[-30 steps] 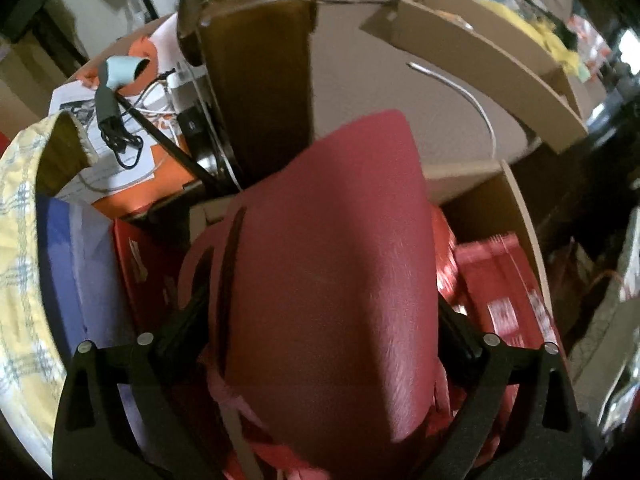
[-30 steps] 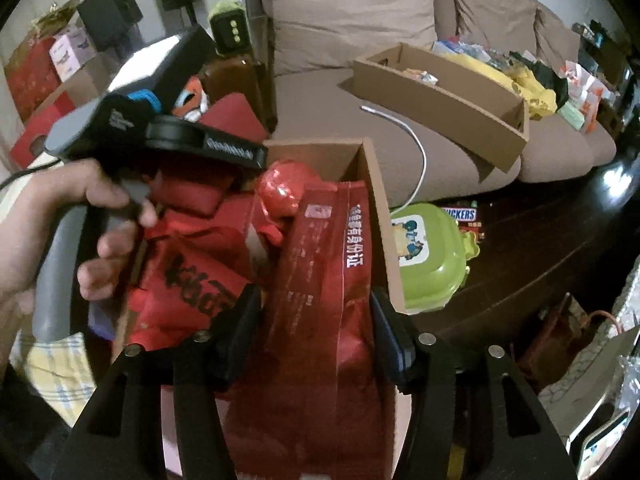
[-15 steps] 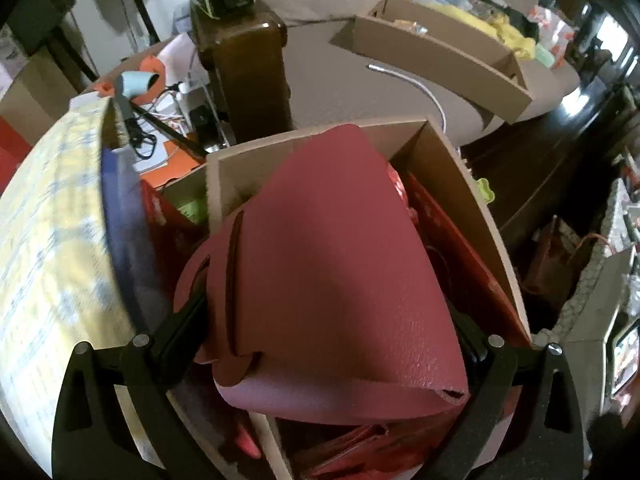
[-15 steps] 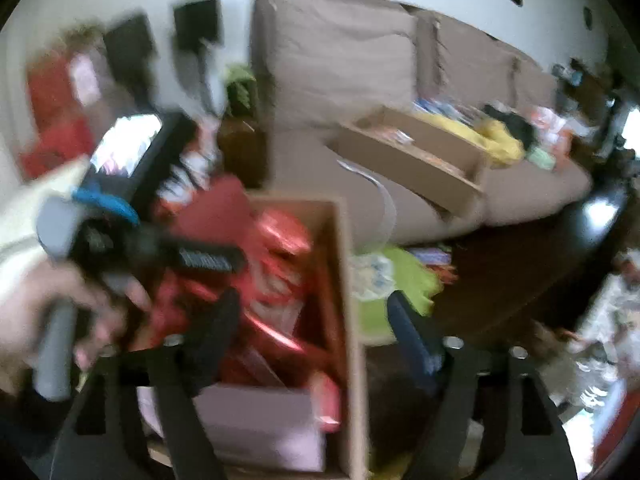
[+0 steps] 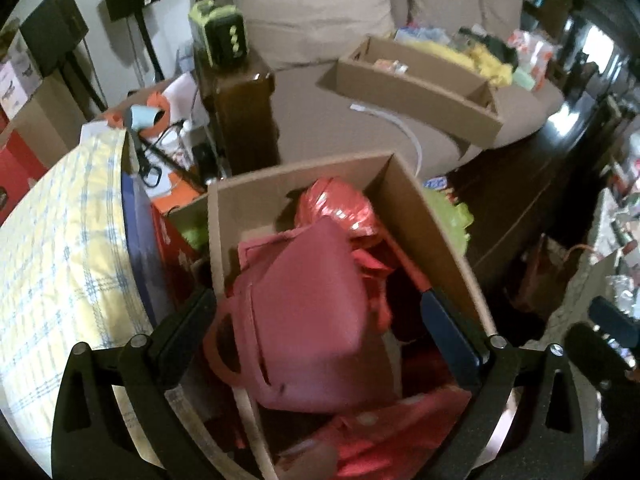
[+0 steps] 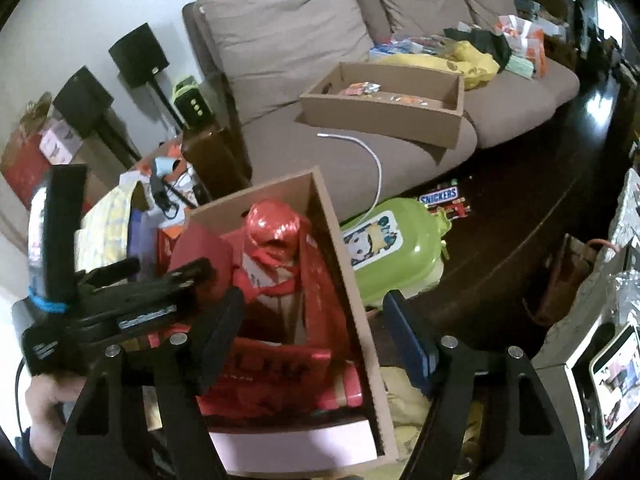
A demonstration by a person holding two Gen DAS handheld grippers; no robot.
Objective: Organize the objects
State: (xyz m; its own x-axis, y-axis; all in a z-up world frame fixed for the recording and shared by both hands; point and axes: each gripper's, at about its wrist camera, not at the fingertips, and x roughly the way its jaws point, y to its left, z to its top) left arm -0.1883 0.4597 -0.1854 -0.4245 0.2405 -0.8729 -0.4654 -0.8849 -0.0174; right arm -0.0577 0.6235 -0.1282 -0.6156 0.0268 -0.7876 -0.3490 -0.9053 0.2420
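The left gripper (image 5: 320,328) is hanging wide, empty, above the pink bag (image 5: 304,320) lying in the box (image 5: 420,216), while the right gripper (image 6: 316,320), closing slightly on nothing, is best lifting clear before the next pick.

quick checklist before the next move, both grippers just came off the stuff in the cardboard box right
1. Left gripper free of the pink handbag: ok, both fingers stand apart from its sides.
2. Right gripper empty: ok, nothing pressed between the fingers; its jaws are closing slightly.
3. Handbag settled inside the cardboard box: ok, it rests on the red packages and leans on the left wall.
4. Red foil bag inside the box: ok, though it rises to about rim height.
5. Room left in the box: not ok, it looks nearly full.
6. Next item reachable: cannot tell; the green lunchbox and Snickers pack lie on the floor beside the box.
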